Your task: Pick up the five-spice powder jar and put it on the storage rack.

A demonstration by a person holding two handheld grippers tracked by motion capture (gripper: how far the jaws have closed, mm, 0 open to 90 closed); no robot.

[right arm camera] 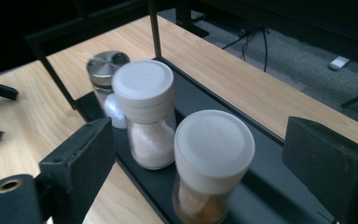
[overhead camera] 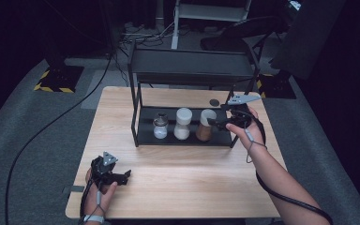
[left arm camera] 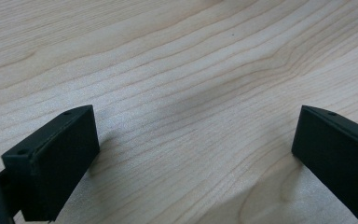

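Three jars stand in a row on the lower shelf of a black rack. The left one is a small glass jar with a metal lid. In the middle is a white-capped jar of pale powder. At the right is a white-capped jar of brown spice. My right gripper is open at the brown jar, one jaw on each side, without touching it. My left gripper rests open on bare wood at the table's front left, with nothing in it.
The rack's top shelf overhangs the jars, and its black posts stand at the corners. A small dark disc lies on the wooden table behind the rack. Cables and chair legs lie on the floor beyond.
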